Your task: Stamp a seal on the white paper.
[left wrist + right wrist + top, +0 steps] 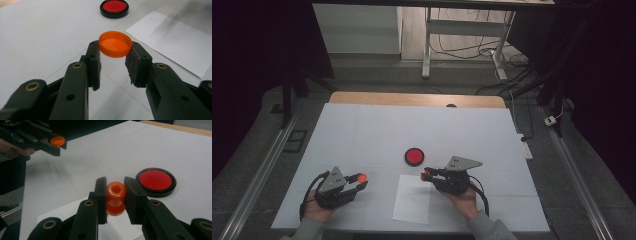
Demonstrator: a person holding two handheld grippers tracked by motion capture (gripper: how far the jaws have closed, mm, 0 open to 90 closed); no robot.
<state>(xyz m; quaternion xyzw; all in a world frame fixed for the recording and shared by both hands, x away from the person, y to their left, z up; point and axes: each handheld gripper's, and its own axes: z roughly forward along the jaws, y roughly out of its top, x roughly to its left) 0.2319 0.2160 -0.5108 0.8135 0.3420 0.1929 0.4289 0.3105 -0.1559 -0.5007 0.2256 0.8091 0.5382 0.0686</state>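
A: Biggest first. White table cover (362, 130) takes up the middle of the high view, wooden edge (417, 98) showing along its far side.

B: Noted. Next down?

A: A sheet of white paper (412, 200), lower centre of the high view, lying flat. Then the two arms coming in from the bottom edge, grey sleeves, forearms angled in toward each other.

B: Hand poses?

A: Left hand (314, 209) sits lower left, wrapped under its tool, palm side up. The left gripper (360, 180) points right, toward the centre. Right hand (462, 197) is lower right of centre, cupping its tool from below. The right gripper (428, 175) points left, its tips over the paper's upper right corner. The two tips face each other, well apart.

B: Jaws?

A: Left gripper is clamped on an orange cap (115, 44); in the left gripper view the cap is pinched by its rim between the pads, open side up, off the table. Right gripper is clamped on a small orange bottle (116, 197); in the right gripper view its open mouth faces the camera, squeezed at the neck.

B: Anything smaller?

A: A round red disc with a black rim (414, 156), flat on the cover just above the paper, centre frame, close to the right gripper's tips.
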